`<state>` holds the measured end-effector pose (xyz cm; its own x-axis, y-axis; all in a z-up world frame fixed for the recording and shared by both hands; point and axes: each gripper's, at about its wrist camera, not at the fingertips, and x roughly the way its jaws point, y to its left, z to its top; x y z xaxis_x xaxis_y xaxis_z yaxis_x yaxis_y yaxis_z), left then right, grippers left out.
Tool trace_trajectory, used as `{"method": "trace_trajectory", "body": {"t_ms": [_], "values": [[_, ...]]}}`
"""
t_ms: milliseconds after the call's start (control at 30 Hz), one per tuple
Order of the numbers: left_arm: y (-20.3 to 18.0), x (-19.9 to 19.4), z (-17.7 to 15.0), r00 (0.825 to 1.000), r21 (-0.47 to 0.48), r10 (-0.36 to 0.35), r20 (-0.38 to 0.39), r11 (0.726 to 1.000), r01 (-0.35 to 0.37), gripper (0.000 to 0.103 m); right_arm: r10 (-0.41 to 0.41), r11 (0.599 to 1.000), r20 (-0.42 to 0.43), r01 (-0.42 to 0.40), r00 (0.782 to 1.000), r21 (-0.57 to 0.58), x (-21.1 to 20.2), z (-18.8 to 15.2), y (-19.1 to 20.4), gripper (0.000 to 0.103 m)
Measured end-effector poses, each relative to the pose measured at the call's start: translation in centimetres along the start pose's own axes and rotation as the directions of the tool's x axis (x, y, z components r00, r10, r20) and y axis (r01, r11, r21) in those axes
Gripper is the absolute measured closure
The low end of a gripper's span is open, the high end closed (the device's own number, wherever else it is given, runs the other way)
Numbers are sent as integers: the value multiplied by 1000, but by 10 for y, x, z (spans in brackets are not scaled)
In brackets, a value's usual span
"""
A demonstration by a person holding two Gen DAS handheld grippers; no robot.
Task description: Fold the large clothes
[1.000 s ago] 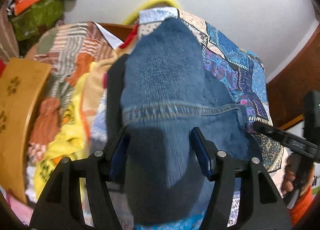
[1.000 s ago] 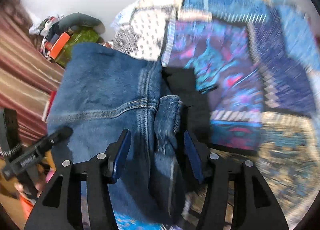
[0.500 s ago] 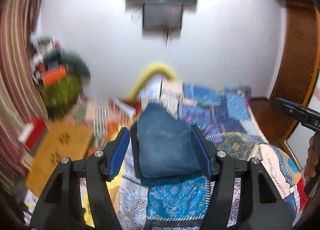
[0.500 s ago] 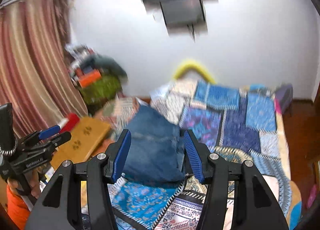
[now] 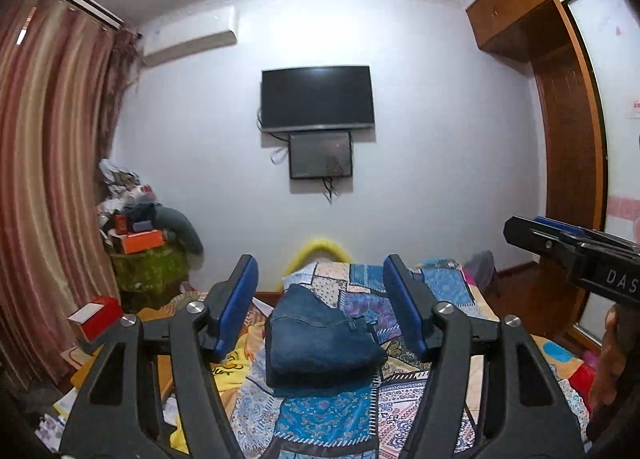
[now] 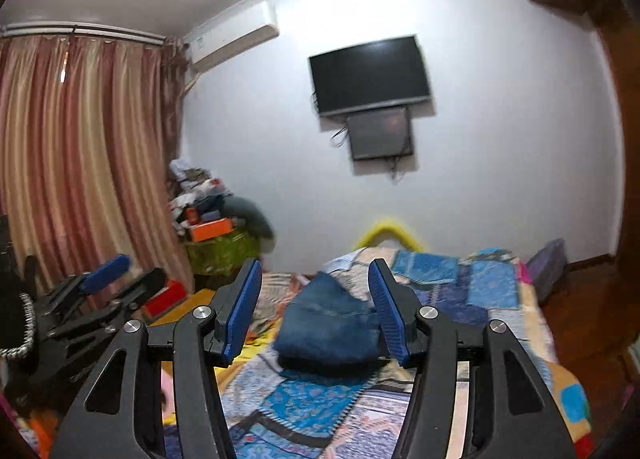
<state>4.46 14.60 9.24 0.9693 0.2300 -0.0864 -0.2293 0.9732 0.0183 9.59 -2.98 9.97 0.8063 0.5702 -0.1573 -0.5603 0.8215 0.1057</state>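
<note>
The folded jeans (image 5: pixel 320 339) lie on the patchwork bedspread (image 5: pixel 448 287) (well beyond both tongs), with the left gripper (image 5: pixel 322 309) and right gripper (image 6: pixel 316 309) spread wide, holding nothing.

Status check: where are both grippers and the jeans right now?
Left gripper open, empty, off the bed. Right gripper open, empty. Folded jeans lie on the patchwork quilt, untouched. Nothing between grippers and jeans.
</note>
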Motion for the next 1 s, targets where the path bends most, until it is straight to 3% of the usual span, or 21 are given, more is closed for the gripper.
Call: {"method": "trace_trajectory", "body": {"t_ms": [67, 133, 267, 400, 1000], "values": [[-3, -12, -3, 1000, -11, -2, 9, 1000, 2, 32, -22, 1000, 14, 21, 1000, 6, 0, -1, 0, 35], [-4, -21, -6, 1000, -26, -2, 22, 1000, 3, 26, -42, 999, 24, 42, 999, -3, -3, -1, 0, 18], [-4, -33, -10, 999, -57, 41, 36, 998, -39, 11, -89, 996, 52, 89, 995, -13, -7, -1, 2, 0], [-4, -36, -13, 997, -63, 72, 30, 996, -70, 1, -86, 996, 45, 87, 995, -19, -12, -2, 5, 0], [2, -39, -26, 996, -96, 85, -1, 992, -85, 1, -116, 989, 35, 119, 993, -91, -19, -17, 14, 0]]}}
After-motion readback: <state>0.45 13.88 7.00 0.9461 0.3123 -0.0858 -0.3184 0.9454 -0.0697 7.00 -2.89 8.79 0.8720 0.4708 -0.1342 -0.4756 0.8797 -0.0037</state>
